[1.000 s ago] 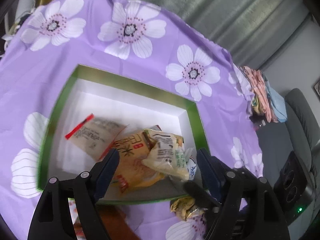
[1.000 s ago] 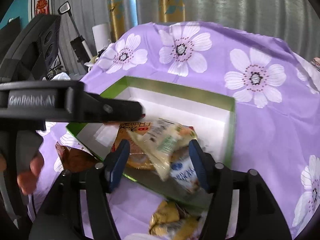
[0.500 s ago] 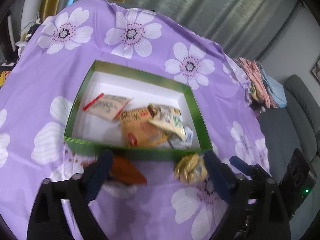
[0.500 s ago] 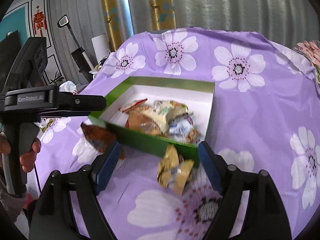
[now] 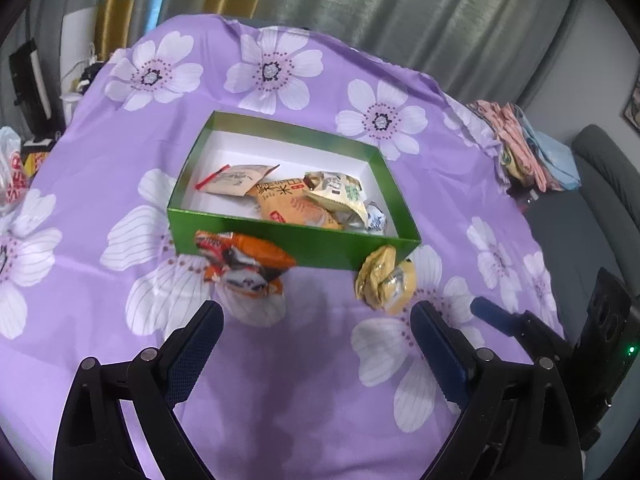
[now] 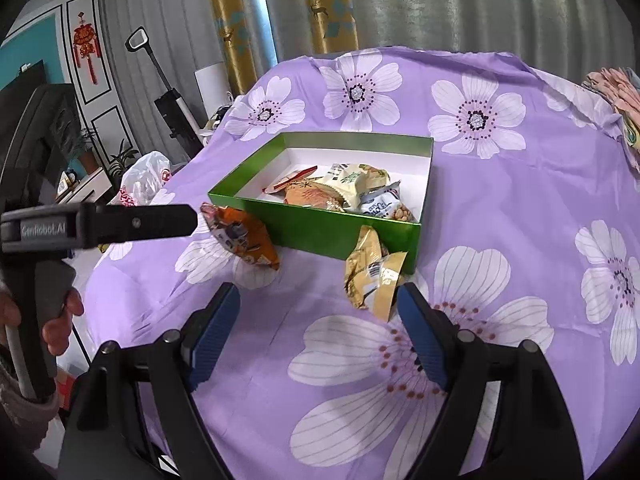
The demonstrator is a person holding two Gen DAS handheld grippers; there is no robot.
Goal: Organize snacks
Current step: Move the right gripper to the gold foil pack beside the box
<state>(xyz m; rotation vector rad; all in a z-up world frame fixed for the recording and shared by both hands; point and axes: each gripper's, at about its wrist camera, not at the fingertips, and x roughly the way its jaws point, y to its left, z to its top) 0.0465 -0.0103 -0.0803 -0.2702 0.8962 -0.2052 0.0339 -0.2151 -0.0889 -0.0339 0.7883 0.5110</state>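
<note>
A green box (image 5: 280, 242) (image 6: 316, 226) with a white inside stands on the purple flowered cloth and holds several snack packets (image 5: 296, 200) (image 6: 344, 188). An orange packet (image 5: 240, 264) (image 6: 240, 236) lies outside against its near wall at the left. A gold packet (image 5: 384, 280) (image 6: 370, 276) lies outside at its near right corner. My left gripper (image 5: 316, 320) is open and empty, short of both packets. My right gripper (image 6: 318, 300) is open and empty, its right finger close to the gold packet. The left gripper's finger (image 6: 132, 222) shows in the right wrist view beside the orange packet.
The table is round, with the cloth (image 5: 304, 380) hanging over its edges. Folded clothes (image 5: 520, 140) lie at the far right edge. A grey sofa (image 5: 600, 184) stands to the right. A plastic bag (image 6: 144, 184) and a floor cleaner (image 6: 172, 108) stand at the left.
Both grippers have pulled back and up from above the box, so the whole box and the two outside packets now show. Both stayed open.
</note>
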